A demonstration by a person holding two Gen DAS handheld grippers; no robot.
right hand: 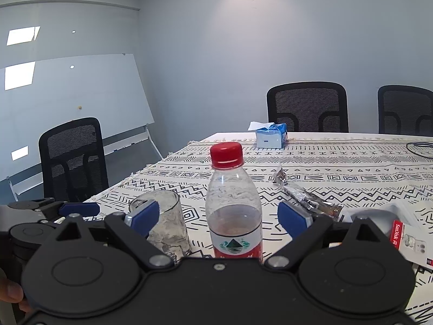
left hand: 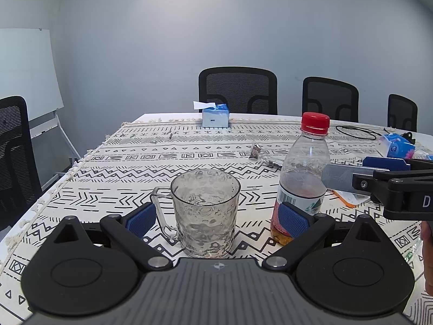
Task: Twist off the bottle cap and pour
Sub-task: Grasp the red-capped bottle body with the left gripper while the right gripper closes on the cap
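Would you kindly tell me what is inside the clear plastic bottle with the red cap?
The clear plastic bottle holds amber liquid, its surface just above the label. The red cap is on. The label and right gripper body hide the lower contents.

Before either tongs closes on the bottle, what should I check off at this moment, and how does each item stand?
1. Red cap on the bottle: ok, still seated.
2. Bottle upright on the tablecloth: ok.
3. Right tongs open, straddling the bottle: ok.
4. Left tongs open around the glass mug: ok.
5. Mug upright, looks empty: ok.
6. Firm contact on the bottle: not ok, none yet.
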